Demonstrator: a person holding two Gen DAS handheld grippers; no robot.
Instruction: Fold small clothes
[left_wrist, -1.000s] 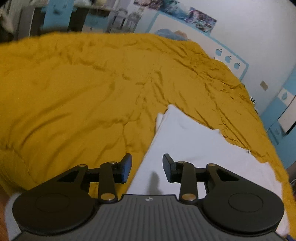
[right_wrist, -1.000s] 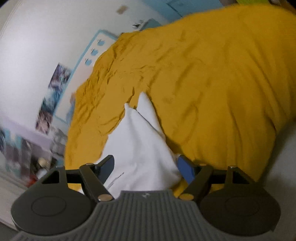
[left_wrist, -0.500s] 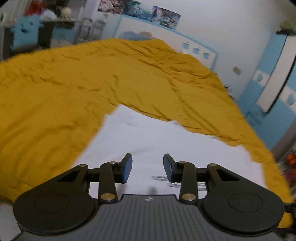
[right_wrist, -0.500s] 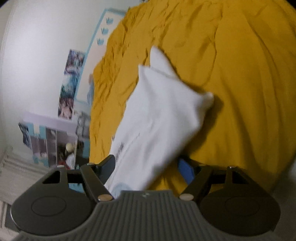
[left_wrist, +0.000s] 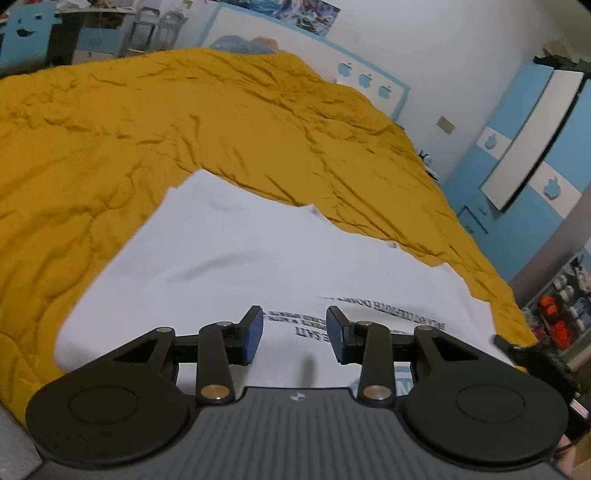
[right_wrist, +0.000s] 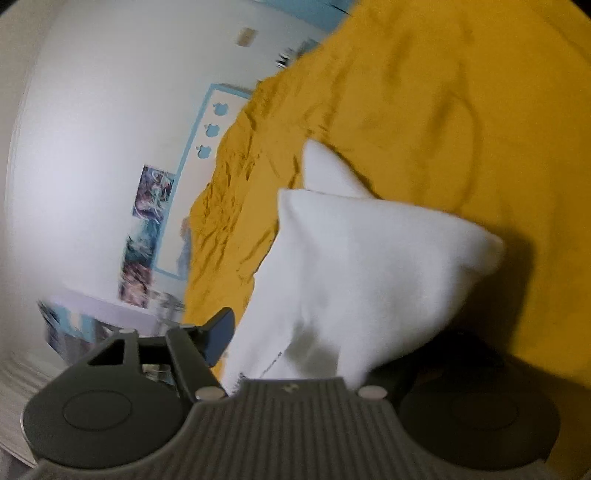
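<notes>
A white t-shirt (left_wrist: 258, 266) with black print lies flat on the yellow bedspread (left_wrist: 147, 122). My left gripper (left_wrist: 295, 334) hovers over the printed end of the shirt, its jaws partly apart with nothing between the pads. In the right wrist view a raised corner of the t-shirt (right_wrist: 369, 266) bulges up between the jaws of my right gripper (right_wrist: 299, 347), which are closing. Its left finger (right_wrist: 219, 338) stands just clear of the cloth. The cloth hides the other finger.
The yellow bedspread (right_wrist: 443, 92) spreads wide around the shirt. A blue and white wardrobe (left_wrist: 532, 147) stands beyond the bed's right side, with a cluttered shelf (left_wrist: 561, 314) below it. Posters (right_wrist: 147, 221) hang on the white wall at the bed's head.
The left gripper has swung right across the shirt, so the black print now lies under it. The right gripper has sunk toward the shirt's corner and its jaws have narrowed.
</notes>
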